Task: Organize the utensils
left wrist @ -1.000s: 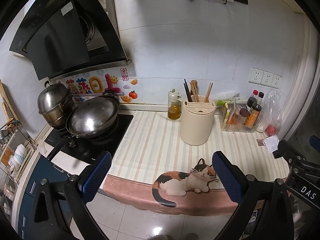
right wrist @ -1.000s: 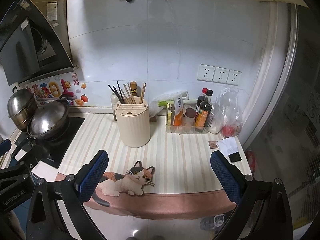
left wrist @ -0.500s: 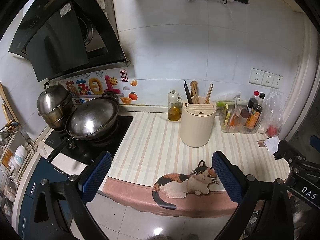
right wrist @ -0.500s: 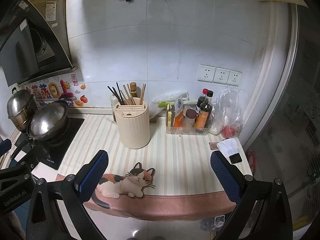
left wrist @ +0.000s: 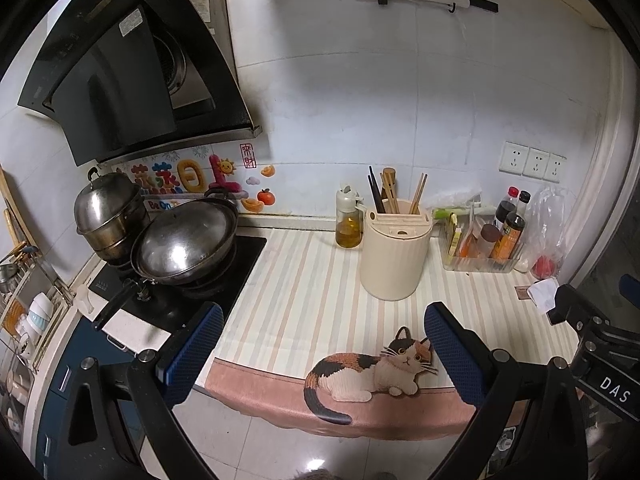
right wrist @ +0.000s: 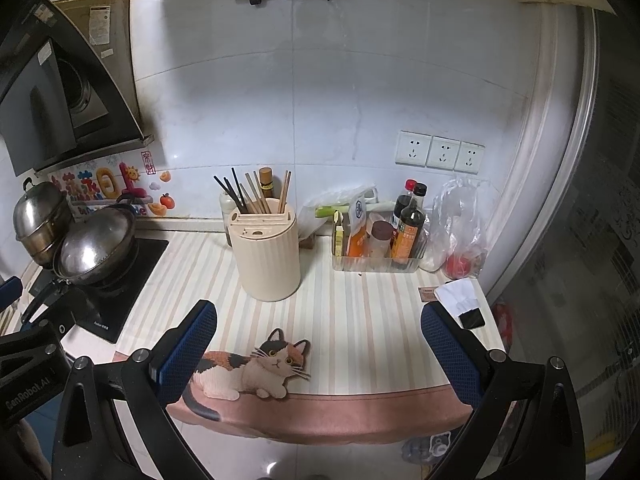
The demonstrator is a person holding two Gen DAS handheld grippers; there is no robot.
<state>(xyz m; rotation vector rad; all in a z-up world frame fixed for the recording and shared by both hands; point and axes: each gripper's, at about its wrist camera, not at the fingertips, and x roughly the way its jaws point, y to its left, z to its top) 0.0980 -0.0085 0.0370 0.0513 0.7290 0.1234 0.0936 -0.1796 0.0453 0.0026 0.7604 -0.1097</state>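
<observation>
Chopsticks [right wrist: 256, 196] lean loosely in the cream holder [right wrist: 266, 256]; my left gripper [left wrist: 320, 344] and right gripper [right wrist: 318, 340] hang spread wide, empty, and a careless reach could topple it.

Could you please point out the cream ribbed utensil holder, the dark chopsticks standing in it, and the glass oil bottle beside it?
Cream ribbed utensil holder [right wrist: 267, 264]: right wrist view, front of its ribbed wall.
Dark chopsticks [right wrist: 232, 194]: right wrist view, mid-shaft above the holder's rim.
Glass oil bottle [left wrist: 349, 229]: left wrist view, oil-filled lower body.
</observation>
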